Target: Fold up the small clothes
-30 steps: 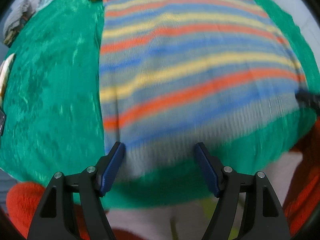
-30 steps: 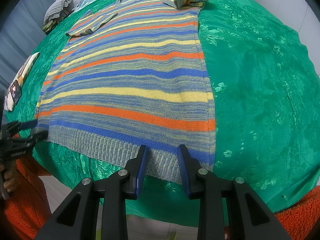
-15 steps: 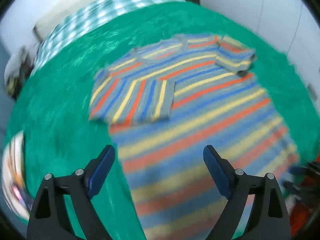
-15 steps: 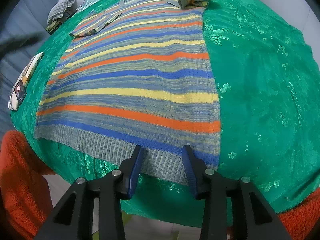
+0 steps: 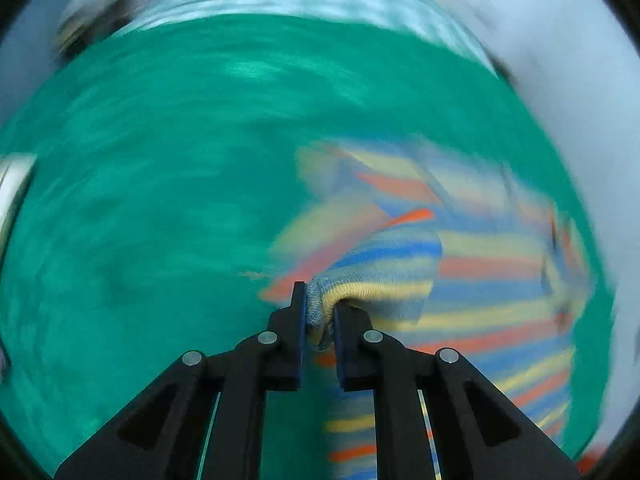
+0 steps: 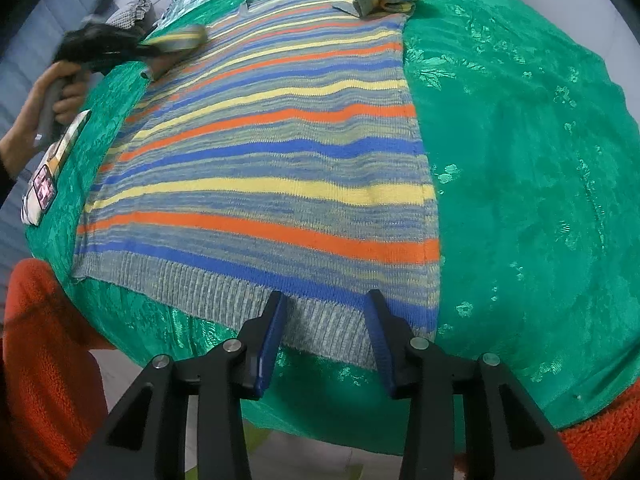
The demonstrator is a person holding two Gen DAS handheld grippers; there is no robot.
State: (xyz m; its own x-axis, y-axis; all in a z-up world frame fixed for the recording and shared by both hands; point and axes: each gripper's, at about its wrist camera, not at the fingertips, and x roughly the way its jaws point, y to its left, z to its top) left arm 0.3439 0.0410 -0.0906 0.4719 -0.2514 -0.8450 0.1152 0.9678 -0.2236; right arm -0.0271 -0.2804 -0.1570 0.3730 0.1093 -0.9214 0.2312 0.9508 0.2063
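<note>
The striped sweater (image 6: 264, 184) lies flat on the green cloth (image 6: 520, 160), its ribbed hem just ahead of the right gripper (image 6: 326, 308), whose jaws stand partly apart above the hem with nothing between them. At the far left of that view, the left gripper (image 5: 319, 312) is closing on a bunched fold of the left sleeve (image 5: 376, 276), the knit pinched between its pads. The step in hand looks like folding that sleeve inward across the body. Next, the left gripper likely needs to carry the sleeve over the chest and lay it flat before letting go, while the right steadies the hem.
</note>
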